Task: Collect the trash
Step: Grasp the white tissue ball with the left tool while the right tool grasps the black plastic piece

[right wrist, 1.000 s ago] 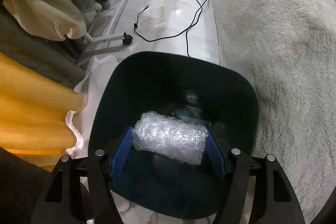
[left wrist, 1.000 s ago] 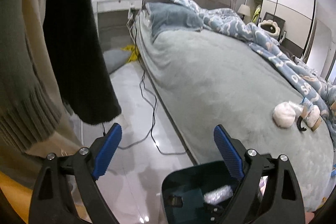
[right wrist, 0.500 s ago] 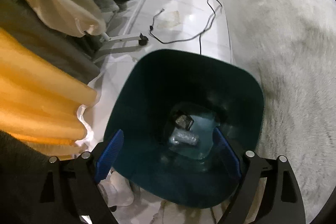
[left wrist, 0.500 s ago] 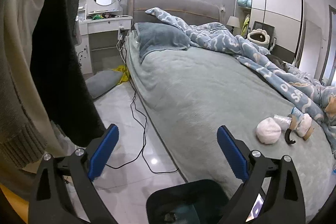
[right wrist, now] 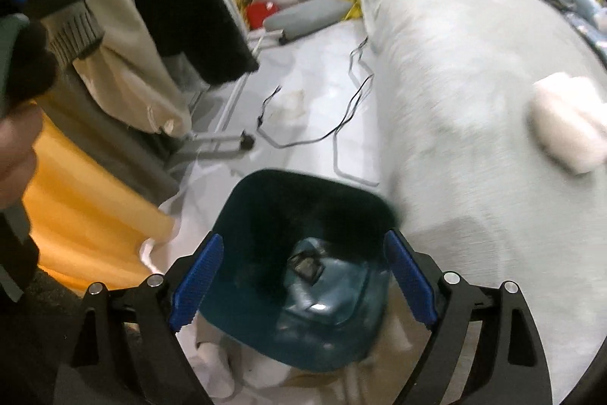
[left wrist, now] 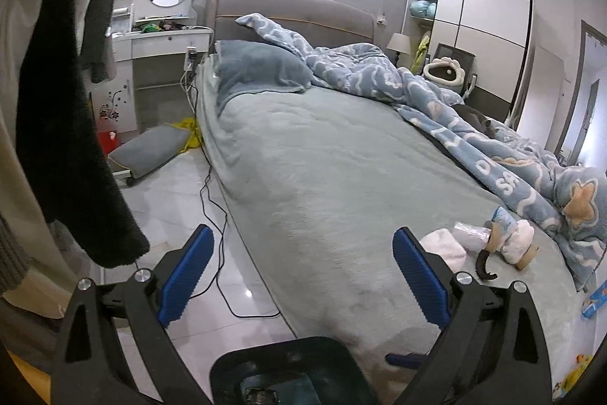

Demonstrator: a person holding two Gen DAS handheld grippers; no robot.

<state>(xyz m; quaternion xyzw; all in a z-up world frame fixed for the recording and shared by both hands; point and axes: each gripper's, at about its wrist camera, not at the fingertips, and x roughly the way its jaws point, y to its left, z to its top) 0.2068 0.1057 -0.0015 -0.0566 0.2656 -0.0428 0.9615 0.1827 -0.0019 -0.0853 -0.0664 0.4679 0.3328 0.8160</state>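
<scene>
A dark teal trash bin (right wrist: 303, 215) stands on the floor beside the bed, with scraps lying at its bottom; its rim also shows in the left wrist view (left wrist: 280, 355). My right gripper (right wrist: 301, 285) is open and empty above the bin. My left gripper (left wrist: 301, 278) is open and empty, pointing over the bed. On the bed's near right lie a white wad (left wrist: 444, 247), a bubble-wrap piece (left wrist: 470, 234), a black hook (left wrist: 483, 264) and a cardboard roll (left wrist: 527, 259). The white wad (right wrist: 565, 124) shows blurred in the right wrist view.
The grey-covered bed (left wrist: 341, 177) fills the middle, with a blue duvet (left wrist: 436, 101) at the right. Hanging clothes (left wrist: 57, 120) are at the left. A black cable (left wrist: 216, 226) and a grey cushion (left wrist: 148, 148) lie on the floor. A wardrobe (left wrist: 481, 37) stands behind.
My right gripper opened and dropped the bubble-wrap roll into the bin, then rose and turned toward the bed. My left gripper tilted up, so the bin sank in its view.
</scene>
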